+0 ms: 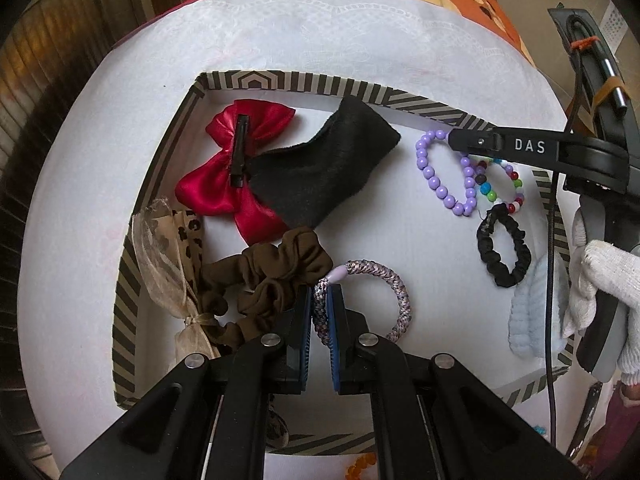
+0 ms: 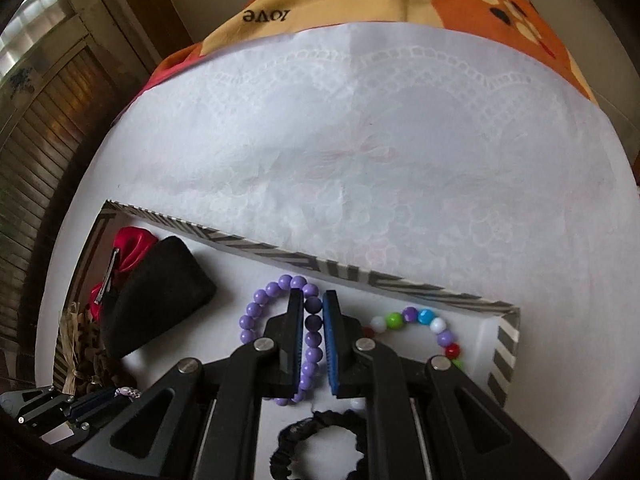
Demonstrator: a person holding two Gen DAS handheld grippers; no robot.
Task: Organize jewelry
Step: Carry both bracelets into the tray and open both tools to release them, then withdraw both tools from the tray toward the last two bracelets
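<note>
A striped-rim box (image 1: 280, 82) lies open on a white cloth. In the left wrist view my left gripper (image 1: 320, 295) is shut on a braided purple-grey hair tie (image 1: 400, 300) over the box's near part. My right gripper (image 2: 313, 297) is shut on a purple bead bracelet (image 2: 248, 322) by the box's far wall (image 2: 304, 262). From the left wrist view the right gripper (image 1: 456, 140) reaches in from the right onto the same purple bead bracelet (image 1: 434, 180). A multicolour bead bracelet (image 2: 426, 316) lies just right of it.
Inside the box lie a red satin bow (image 1: 224, 192), a black cloth piece (image 1: 320, 176), a brown scrunchie (image 1: 276, 276), a sheer leopard-print bow (image 1: 168, 264), a black scrunchie (image 1: 504, 248) and a pale blue fluffy band (image 1: 528, 320). A gloved hand (image 1: 608, 276) is at right.
</note>
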